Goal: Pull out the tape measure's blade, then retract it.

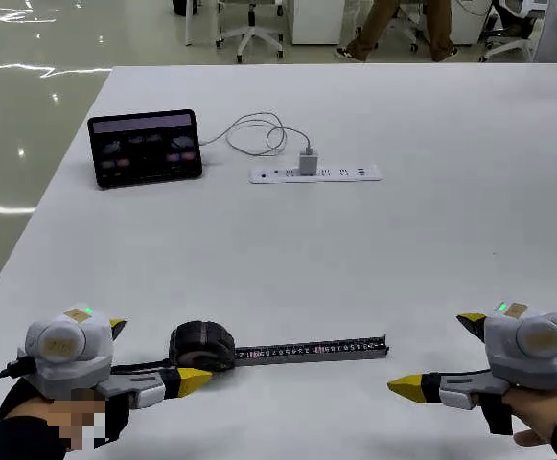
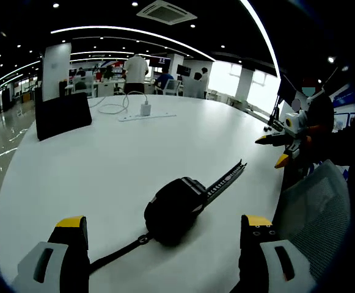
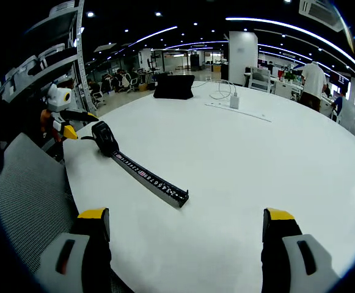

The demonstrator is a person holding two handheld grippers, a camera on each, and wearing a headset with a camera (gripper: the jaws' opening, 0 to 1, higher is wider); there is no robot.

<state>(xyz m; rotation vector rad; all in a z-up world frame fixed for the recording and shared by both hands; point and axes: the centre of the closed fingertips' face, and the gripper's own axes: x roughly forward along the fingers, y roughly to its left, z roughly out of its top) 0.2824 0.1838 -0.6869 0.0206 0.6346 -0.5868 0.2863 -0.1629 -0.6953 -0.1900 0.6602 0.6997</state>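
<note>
Bright, even overhead light. In the head view the white table (image 1: pixel 431 240) is sharp, and glare streaks the glossy floor (image 1: pixel 29 115) at ten o'clock. The tape measure (image 2: pixel 174 207) casts a soft shadow. Both gripper views bend strongly at the edges, with ceiling light strips (image 2: pixel 128 28) arcing at twelve o'clock.
</note>
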